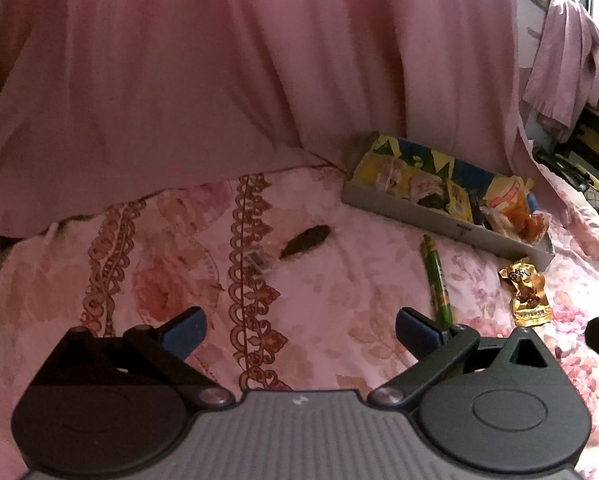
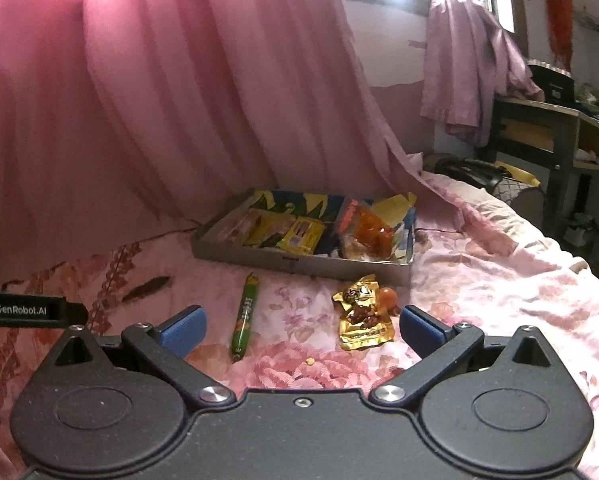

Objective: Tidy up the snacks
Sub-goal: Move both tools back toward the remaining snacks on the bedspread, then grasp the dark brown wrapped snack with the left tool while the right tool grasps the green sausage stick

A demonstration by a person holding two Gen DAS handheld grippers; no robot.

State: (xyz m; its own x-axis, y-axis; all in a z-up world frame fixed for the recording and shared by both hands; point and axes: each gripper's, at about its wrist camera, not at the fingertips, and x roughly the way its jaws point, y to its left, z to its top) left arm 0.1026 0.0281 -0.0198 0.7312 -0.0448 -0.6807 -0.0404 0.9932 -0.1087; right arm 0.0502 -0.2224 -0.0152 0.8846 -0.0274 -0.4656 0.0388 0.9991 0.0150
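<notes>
Since both sets of jaws are spread wide with nothing between them, we're clearly between pickups here. Our right gripper (image 2: 301, 330) hovers over the bedspread (image 2: 479, 264) with two loose snacks sitting right in its opening: the green stick snack (image 2: 244, 317) near its left finger and the gold packet (image 2: 364, 317) near its right one, a small orange round thing (image 2: 389, 295) tucked behind the packet. Our left gripper (image 1: 301, 332) sits further left, empty too, over patterned fabric; a dark flat packet (image 1: 305, 241) and a small grey wrapper (image 1: 258, 261) lie farther out ahead of it. The tray (image 2: 299, 258) sits at the far side against the pink curtain (image 2: 159, 100), already holding several colourful packs, so that's presumably where the stragglers go. Gold packet looks like the easiest next grab for the right, we'd guess.
</notes>
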